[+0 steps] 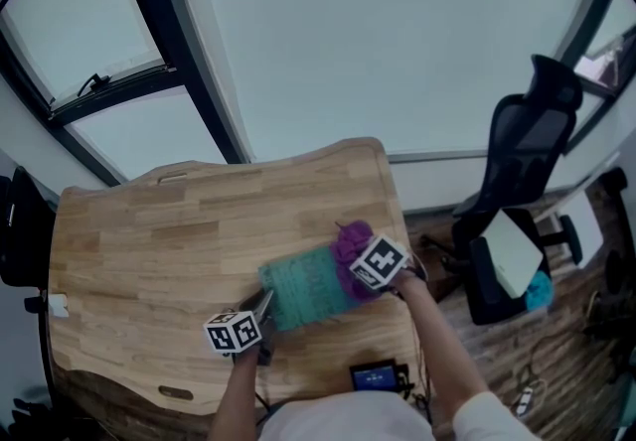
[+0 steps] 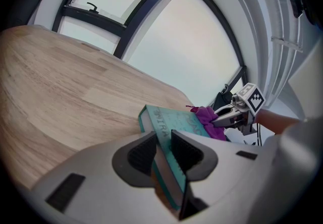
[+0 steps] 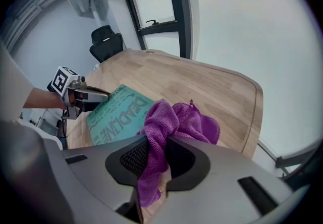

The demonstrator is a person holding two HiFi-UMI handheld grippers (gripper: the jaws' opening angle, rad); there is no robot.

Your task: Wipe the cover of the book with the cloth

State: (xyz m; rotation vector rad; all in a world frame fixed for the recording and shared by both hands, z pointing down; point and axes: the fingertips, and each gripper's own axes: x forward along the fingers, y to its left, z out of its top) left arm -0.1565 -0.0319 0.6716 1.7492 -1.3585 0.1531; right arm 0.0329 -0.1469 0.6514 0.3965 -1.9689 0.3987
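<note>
A teal book (image 1: 308, 292) lies flat on the wooden table (image 1: 179, 230), near the front right. My left gripper (image 1: 260, 315) is shut on the book's near left corner; in the left gripper view the book (image 2: 174, 129) runs between both pads, spine up. A purple cloth (image 1: 350, 245) rests on the book's right end, and my right gripper (image 1: 370, 275) is shut on it. Seen from the right gripper view, the cloth (image 3: 176, 122) bunches out of the jaws over the cover (image 3: 113, 112), with a tail hanging below the pads.
A black office chair (image 1: 517, 201) holding a light pad stands to the right of the table. A small dark device with a blue screen (image 1: 375, 376) sits at the table's front edge. Large windows (image 1: 378, 32) rise behind the table.
</note>
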